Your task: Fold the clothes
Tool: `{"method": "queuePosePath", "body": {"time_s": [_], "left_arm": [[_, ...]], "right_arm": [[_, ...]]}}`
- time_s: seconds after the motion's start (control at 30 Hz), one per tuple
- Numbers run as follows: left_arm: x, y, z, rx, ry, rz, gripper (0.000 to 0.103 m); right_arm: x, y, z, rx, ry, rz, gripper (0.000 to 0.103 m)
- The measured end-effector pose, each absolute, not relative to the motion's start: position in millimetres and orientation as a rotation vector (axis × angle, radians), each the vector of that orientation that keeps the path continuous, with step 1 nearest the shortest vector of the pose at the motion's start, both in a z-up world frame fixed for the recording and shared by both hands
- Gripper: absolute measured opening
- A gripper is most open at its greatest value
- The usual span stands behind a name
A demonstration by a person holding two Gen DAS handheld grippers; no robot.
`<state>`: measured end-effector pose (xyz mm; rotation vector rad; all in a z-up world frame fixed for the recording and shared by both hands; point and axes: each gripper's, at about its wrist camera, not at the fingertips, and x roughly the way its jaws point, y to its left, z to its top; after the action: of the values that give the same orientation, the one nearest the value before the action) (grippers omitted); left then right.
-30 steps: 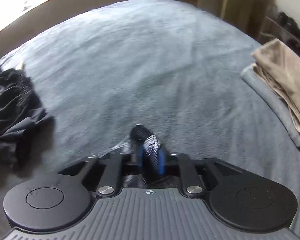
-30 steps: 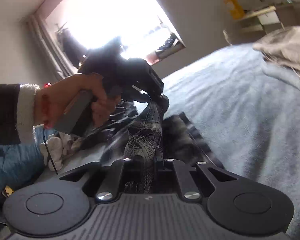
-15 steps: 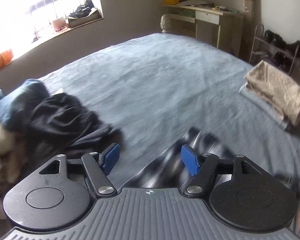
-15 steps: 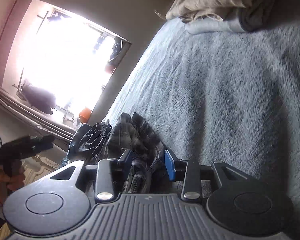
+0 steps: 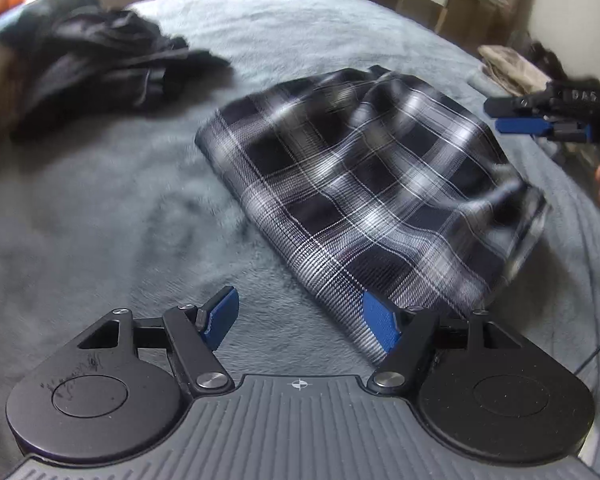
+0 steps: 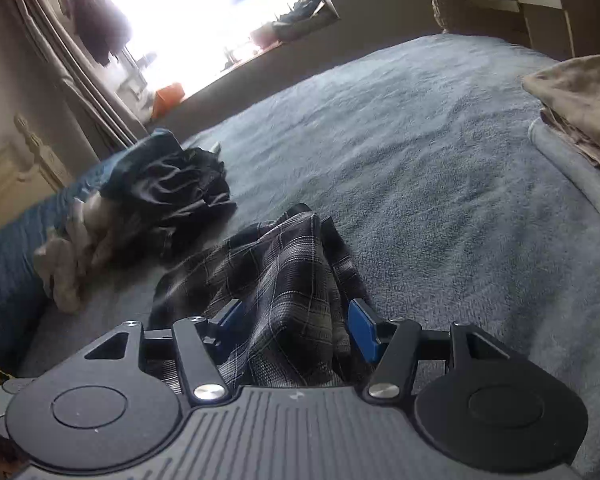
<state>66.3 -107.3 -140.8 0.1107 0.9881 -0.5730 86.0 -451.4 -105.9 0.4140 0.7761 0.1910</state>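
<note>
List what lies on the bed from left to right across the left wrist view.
Dark clothes pile → plaid garment → folded beige clothes at the far right edge of the grey bedspread.

In the left wrist view the grey bedspread (image 5: pixel 100 208) lies bare from seven to ten o'clock. The plaid garment (image 5: pixel 359 176) covers the middle toward three o'clock, the dark clothes pile (image 5: pixel 112 60) blocks eleven o'clock, and the right gripper (image 5: pixel 519 118) hangs at two o'clock. Folded beige clothes (image 6: pixel 583 100) edge the bed's right side.
</note>
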Motion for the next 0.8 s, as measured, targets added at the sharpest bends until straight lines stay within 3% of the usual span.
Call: {"method": "queuePosePath", "body": {"time_s": [0.07,0.1,0.17,0.3,0.47,0.53,0.6,0.63,0.7,0.8], "left_arm": [[77,-108,-148,0.041,1.025,-0.576,0.069],[81,-110,-153,0.029,1.035,-0.572,0.068],[85,-114,-159,0.024,1.036,-0.575,0.067],[89,-116,-158,-0.027,1.017,-0.605,0.056],[93,-125,-166,-0.035,1.03,-0.627,0.059],[96,-124,-169,-0.062,1.037,-0.635,0.061],[98,-120,-169,-0.105,1.049,-0.65,0.062],[100,-115,-169,-0.134,1.061,-0.661,0.063],[103,-104,-171,-0.202,1.096,-0.687,0.067],[102,-95,-178,-0.294,1.159,-0.737,0.069]], "right_arm": [[102,-436,-111,0.336,0.836,0.16,0.055],[107,-429,-115,0.292,0.854,0.144,0.035],[112,-419,-119,0.235,0.859,0.127,0.008],[98,-412,-99,0.207,0.752,0.13,0.005],[98,-427,-116,0.212,0.775,0.072,0.006],[105,-442,-136,0.256,0.821,0.078,0.01],[106,-462,-141,0.367,0.834,0.119,0.023],[106,-472,-142,0.424,0.842,0.144,0.034],[107,-492,-145,0.538,0.856,0.194,0.07],[108,-511,-162,0.668,0.961,0.296,0.078]]}}
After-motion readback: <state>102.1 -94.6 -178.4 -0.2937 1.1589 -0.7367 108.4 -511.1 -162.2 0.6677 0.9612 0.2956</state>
